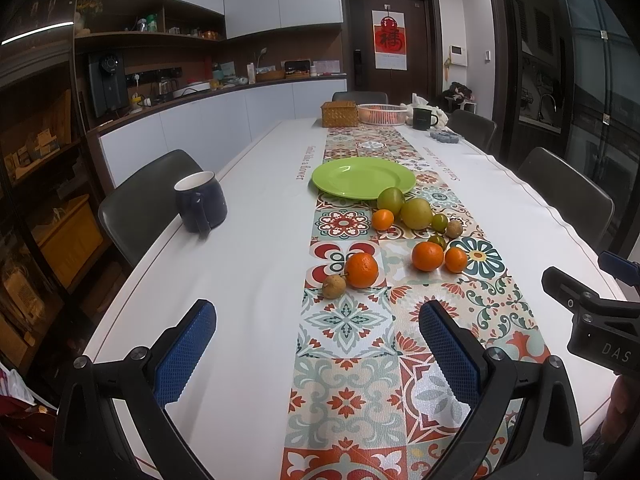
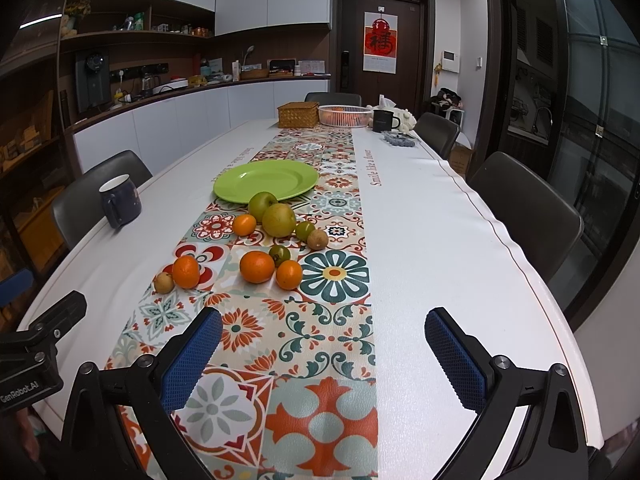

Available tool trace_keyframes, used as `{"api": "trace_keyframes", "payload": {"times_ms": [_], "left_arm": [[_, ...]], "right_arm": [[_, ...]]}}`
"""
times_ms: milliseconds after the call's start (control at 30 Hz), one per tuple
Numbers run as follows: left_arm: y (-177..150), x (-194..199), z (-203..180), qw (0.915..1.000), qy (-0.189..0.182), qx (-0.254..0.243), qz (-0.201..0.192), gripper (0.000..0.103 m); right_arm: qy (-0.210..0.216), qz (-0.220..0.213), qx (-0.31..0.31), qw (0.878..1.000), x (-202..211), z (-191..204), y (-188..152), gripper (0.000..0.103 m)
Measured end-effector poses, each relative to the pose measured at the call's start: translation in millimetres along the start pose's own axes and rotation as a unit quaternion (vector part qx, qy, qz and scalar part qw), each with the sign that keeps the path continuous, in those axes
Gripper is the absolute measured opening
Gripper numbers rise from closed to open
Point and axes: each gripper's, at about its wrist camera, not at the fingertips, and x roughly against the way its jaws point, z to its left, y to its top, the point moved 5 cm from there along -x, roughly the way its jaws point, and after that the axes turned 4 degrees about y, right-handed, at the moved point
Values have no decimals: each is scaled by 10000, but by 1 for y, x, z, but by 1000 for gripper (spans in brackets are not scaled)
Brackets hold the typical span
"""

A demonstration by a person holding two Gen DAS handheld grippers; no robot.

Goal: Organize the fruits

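An empty green plate (image 1: 363,177) (image 2: 266,180) lies on the patterned runner mid-table. Just in front of it lie loose fruits: two green apples (image 1: 416,213) (image 2: 279,220), several oranges (image 1: 361,269) (image 2: 257,266), small green fruits (image 1: 439,222) (image 2: 305,230) and small brown fruits (image 1: 333,286) (image 2: 163,282). My left gripper (image 1: 318,344) is open and empty, above the table's near end, short of the fruits. My right gripper (image 2: 324,354) is open and empty, also short of the fruits. The right gripper's body shows at the right edge of the left wrist view (image 1: 592,312).
A dark blue mug (image 1: 200,205) (image 2: 119,199) stands near the left table edge. At the far end are a wicker box (image 1: 339,114), a pink basket (image 1: 382,114), a dark mug (image 1: 424,119) and a small tray. Grey chairs (image 2: 524,208) line both sides.
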Motion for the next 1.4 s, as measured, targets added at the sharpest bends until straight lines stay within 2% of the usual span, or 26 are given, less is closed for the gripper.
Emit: {"api": "trace_keyframes", "payload": {"times_ms": [900,1100,1400], "left_arm": [[0,1,1,10000,1,1,0,103],[2,-5,8,10000,9,5,54,103],[-3,-35,4,9997,23,-115,197,88]], "right_arm": [[-4,-8,45,10000,-3,3,1,102],[46,-2,144,9999,-18,7,3,102],[126,32,316,9994,-44,12,9,102]]}}
